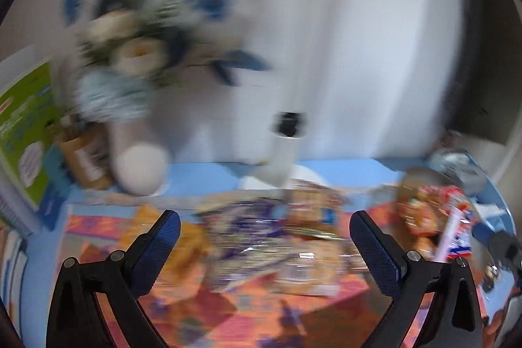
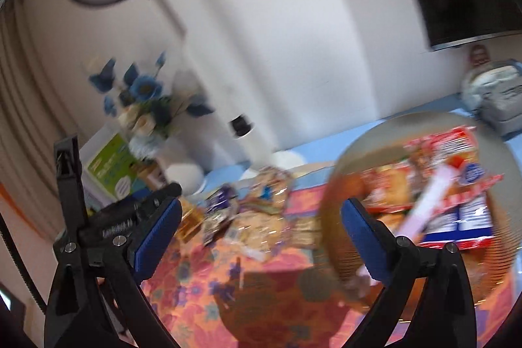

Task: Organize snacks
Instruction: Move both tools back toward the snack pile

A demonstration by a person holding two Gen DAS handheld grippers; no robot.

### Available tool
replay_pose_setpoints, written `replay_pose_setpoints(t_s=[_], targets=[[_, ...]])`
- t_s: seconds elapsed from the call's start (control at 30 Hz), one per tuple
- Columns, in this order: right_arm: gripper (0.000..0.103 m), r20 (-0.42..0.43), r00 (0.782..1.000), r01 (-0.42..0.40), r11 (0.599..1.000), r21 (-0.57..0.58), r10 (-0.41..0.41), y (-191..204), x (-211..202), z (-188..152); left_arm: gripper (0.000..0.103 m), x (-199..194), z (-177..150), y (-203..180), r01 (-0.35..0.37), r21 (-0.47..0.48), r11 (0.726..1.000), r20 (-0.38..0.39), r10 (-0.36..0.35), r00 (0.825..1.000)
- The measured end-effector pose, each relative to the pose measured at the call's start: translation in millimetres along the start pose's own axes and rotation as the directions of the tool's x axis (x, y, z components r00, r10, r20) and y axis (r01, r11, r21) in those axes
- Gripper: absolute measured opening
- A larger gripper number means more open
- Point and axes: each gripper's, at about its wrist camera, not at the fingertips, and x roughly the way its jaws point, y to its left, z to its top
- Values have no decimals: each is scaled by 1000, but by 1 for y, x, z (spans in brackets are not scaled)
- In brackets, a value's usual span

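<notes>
Both views are motion-blurred. A pile of clear-wrapped snack packets (image 1: 277, 237) lies on an orange floral cloth (image 1: 228, 315), straight ahead of my open, empty left gripper (image 1: 265, 225). A round woven basket (image 2: 342, 185) holding red and white snack bags (image 2: 456, 185) stands at the right; it also shows in the left wrist view (image 1: 421, 181). My right gripper (image 2: 261, 211) is open and empty, its right finger (image 2: 362, 234) in front of the basket's rim. The snack pile shows in the right wrist view (image 2: 254, 217) too. The left gripper's body (image 2: 137, 211) appears at left there.
A vase of blue and white flowers (image 1: 130, 54) and a green box (image 1: 23, 119) stand at the back left on the blue table (image 1: 212, 175). A white bottle with a black cap (image 1: 287, 136) stands behind the snacks. A grey device (image 2: 496, 93) sits at the back right.
</notes>
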Motion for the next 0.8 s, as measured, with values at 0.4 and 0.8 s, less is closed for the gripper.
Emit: replay_pose_setpoints(t_s=[0.4, 0.8], targets=[[99, -153, 988, -39, 999, -29, 34, 38, 73, -36, 103, 28, -22, 140, -156, -231, 960, -54, 148, 988], [99, -242, 967, 50, 992, -113, -77, 34, 139, -58, 103, 102, -52, 180, -187, -253, 949, -186, 142, 972]])
